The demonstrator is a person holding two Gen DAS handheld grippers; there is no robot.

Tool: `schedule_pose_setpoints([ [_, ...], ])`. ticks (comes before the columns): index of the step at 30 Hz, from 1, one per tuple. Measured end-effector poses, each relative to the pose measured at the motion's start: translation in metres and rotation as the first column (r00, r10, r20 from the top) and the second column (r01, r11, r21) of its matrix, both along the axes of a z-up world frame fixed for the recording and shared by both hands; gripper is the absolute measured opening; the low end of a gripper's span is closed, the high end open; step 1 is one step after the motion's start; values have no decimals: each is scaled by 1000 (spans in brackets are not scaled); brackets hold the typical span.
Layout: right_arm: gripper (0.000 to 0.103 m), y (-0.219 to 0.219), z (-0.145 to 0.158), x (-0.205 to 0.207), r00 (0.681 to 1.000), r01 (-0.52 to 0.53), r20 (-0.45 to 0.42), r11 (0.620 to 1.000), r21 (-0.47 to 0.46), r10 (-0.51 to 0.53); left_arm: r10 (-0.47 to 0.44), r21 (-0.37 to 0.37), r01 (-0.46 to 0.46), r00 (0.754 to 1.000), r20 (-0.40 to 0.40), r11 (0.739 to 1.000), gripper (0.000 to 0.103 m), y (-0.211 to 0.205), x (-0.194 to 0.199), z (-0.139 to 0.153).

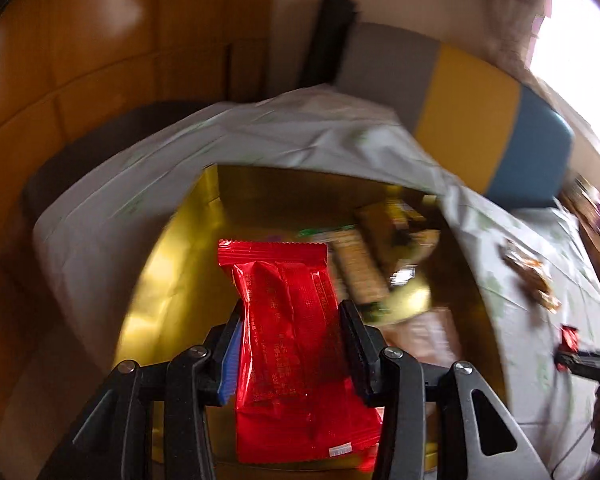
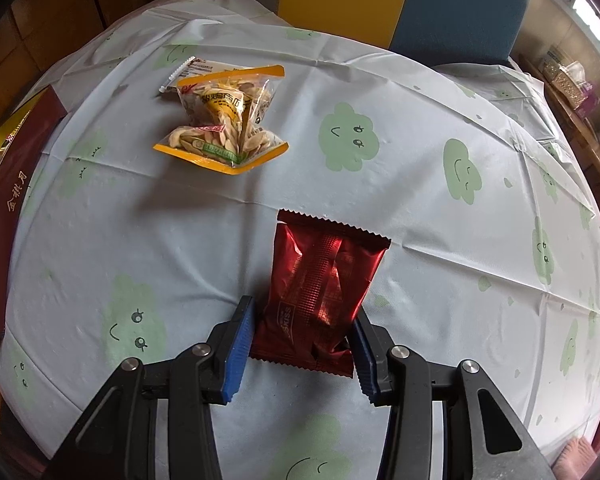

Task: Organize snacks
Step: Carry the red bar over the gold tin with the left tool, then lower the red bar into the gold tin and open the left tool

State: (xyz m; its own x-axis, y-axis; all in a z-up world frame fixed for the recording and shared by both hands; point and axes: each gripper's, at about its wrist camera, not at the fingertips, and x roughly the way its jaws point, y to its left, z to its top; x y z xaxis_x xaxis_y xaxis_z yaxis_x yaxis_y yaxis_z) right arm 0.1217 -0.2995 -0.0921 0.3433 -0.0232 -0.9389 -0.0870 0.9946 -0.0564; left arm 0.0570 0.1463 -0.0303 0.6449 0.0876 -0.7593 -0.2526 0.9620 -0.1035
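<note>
The left gripper holds a red packet clamped between its fingers, above the gold box. The right gripper grips a dark red packet on the tabletop. Either crinkly wrapper could slip from a loose pinch.

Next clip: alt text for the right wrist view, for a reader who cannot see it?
The right tongs grip a dark red snack packet lying on a pale tablecloth printed with green clouds. Farther off lies a yellow-edged bag of seeds.
</note>
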Motion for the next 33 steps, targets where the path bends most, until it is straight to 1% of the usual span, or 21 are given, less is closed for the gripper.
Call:
schedule_pose_setpoints([
  [4,47,-1,0,1,1000,-1,3,1000,-3,1,25,-31,-26,999,-41,999,45,14,1,-14],
  [7,47,-1,0,0,1000,0,4,1000,-2,0,30,-29,-33,996,-82,999,45,15,3,-26],
  [10,47,-2,-1,1,1000,1,3,1000,2,-1,15,-42,-19,995,-100,999,45,13,7,-34],
  [12,47,-1,-1,1,1000,0,3,1000,1,0,21,-29,-24,994,-108,999,45,12,6,-36],
  [15,47,-1,-1,1,1000,-1,3,1000,0,1,20,-18,-22,995,-100,1000,45,9,7,-34],
  [17,47,-1,0,1,1000,-2,3,1000,-2,2,21,3,-21,996,-87,1000,45,7,5,-30],
  [22,47,0,0,1,1000,-8,5,1000,-11,8,19,33,-17,998,-57,999,45,2,-2,-19],
  [25,47,1,0,1,1000,-10,8,1000,-19,10,9,57,-8,1000,-30,998,45,-5,-7,-10],
  [33,45,5,-1,-1,1000,-20,21,998,-53,21,-41,85,40,999,8,996,45,-23,-13,5],
])
